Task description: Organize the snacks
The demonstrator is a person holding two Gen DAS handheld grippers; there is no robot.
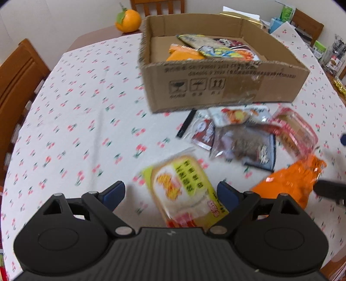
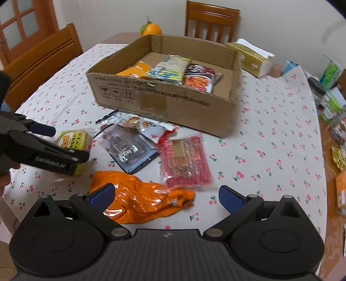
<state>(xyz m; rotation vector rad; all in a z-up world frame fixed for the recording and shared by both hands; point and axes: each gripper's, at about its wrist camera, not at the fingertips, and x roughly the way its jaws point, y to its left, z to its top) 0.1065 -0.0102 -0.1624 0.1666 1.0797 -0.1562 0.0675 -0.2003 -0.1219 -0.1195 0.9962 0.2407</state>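
Observation:
A cardboard box (image 1: 227, 86) (image 2: 173, 106) stands on the table with several snack packets inside. Loose snacks lie in front of it: a yellow-green bread packet (image 1: 183, 190) (image 2: 73, 140), an orange bag (image 2: 142, 201) (image 1: 289, 181), a red-pink packet (image 2: 186, 160) (image 1: 294, 131), a dark clear packet (image 2: 127, 149) (image 1: 244, 144) and a white-orange packet (image 2: 147, 127). My left gripper (image 1: 170, 194) is open with its jaws on either side of the bread packet; it shows in the right wrist view (image 2: 67, 147). My right gripper (image 2: 166, 194) is open just over the orange bag.
A cherry-print tablecloth (image 1: 86, 108) covers the table. An orange fruit (image 1: 127, 20) sits behind the box. Wooden chairs (image 2: 41, 60) stand at the left and back. A tissue box (image 2: 253, 58) and jars and cartons (image 2: 328, 95) crowd the right edge.

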